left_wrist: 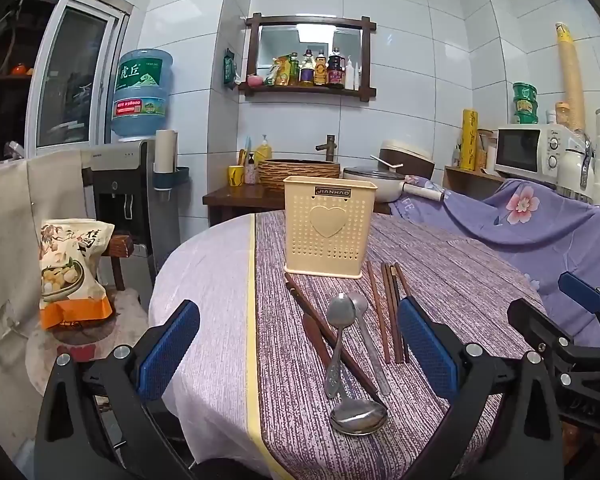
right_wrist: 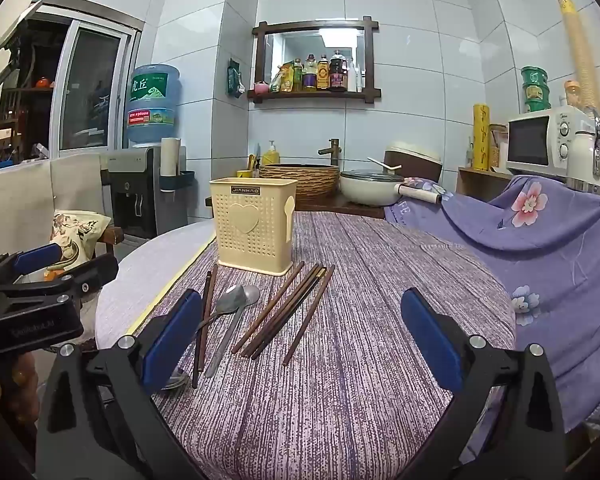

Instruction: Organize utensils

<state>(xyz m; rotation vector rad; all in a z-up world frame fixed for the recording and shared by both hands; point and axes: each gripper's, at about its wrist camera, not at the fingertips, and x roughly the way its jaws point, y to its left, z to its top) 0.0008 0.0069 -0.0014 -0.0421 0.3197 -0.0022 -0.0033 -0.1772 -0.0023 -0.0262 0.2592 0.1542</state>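
Note:
A cream perforated utensil holder (left_wrist: 329, 226) (right_wrist: 255, 224) stands upright on the round table. In front of it lie several brown chopsticks (left_wrist: 388, 312) (right_wrist: 288, 312) and three metal spoons (left_wrist: 340, 320) (right_wrist: 232, 304), one with its bowl near the table's front edge (left_wrist: 358, 416). My left gripper (left_wrist: 296, 356) is open and empty, just short of the spoons. My right gripper (right_wrist: 300, 344) is open and empty, low over the table to the right of the chopsticks. Each gripper shows at the edge of the other's view (left_wrist: 572, 312) (right_wrist: 40, 276).
The table carries a purple striped cloth (right_wrist: 360, 380) and a white cover (left_wrist: 208, 300). A snack bag (left_wrist: 70, 268) sits on a stool at the left. A purple flowered sheet (right_wrist: 540, 240) drapes furniture at the right. A sink counter with a pot (right_wrist: 372, 190) stands behind.

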